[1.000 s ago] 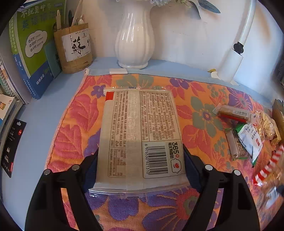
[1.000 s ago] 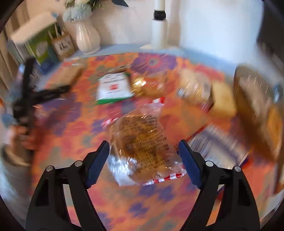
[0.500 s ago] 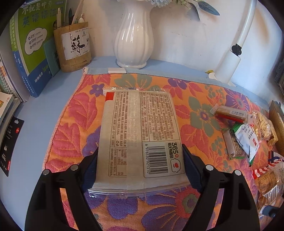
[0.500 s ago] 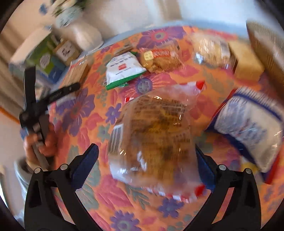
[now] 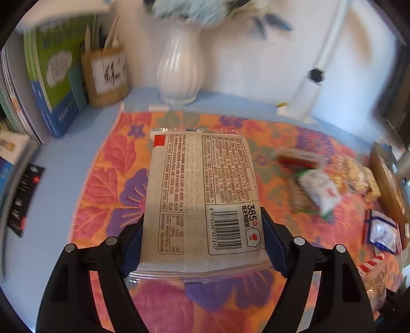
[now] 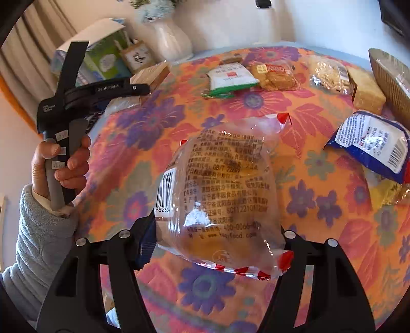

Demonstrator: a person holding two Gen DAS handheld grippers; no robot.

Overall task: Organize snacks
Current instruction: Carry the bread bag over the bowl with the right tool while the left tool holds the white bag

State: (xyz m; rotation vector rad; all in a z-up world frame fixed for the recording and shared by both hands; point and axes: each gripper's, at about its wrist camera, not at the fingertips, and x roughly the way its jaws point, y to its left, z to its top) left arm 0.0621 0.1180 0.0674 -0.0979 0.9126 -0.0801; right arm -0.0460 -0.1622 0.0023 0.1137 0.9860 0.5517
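Two packets held, left gripper (image 5: 201, 246) clamping flat pack (image 5: 201, 194) lengthwise away, right gripper (image 6: 217, 240) clamping bun bag (image 6: 220, 194).

In the left wrist view the flowers (image 5: 194, 10) at the top are a blue smear and the top edge cuts them off; the snacks at the middle right, a white and green pouch (image 5: 320, 189) and a red bar (image 5: 299, 157), are too blurry to read; the words on the books (image 5: 51, 76) at the upper left are smeared too. The flat bread pack (image 5: 202, 202) hides the inside faces of the blue pads (image 5: 274, 243). In the right wrist view the clear bun bag (image 6: 223, 197) hides the right pad; the basket (image 6: 389, 82) at the upper right is cut off by the edge; the blue and white bag (image 6: 371, 143) runs out of the right side.
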